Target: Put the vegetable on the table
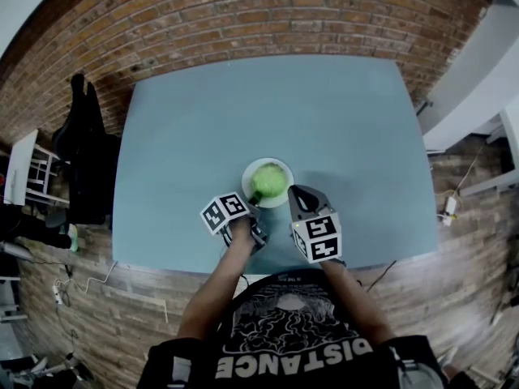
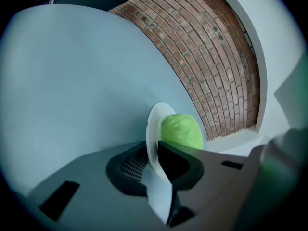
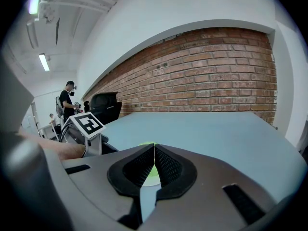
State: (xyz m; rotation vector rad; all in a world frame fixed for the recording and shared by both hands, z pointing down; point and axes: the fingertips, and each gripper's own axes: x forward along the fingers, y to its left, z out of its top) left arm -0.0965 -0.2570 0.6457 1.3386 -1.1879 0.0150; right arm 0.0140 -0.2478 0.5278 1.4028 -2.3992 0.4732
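Overhead, vegetable [image 1: 269, 181] on plate [image 1: 246, 175], left gripper view alone shows rim between jaws.

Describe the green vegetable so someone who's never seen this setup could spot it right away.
Find the big blue-grey table in front of the red brick wall. Near its front edge sits a small round white plate, its rim between the left gripper's jaws. The pale green, rounded, cabbage-like vegetable lies on that plate, the only green thing on the table.
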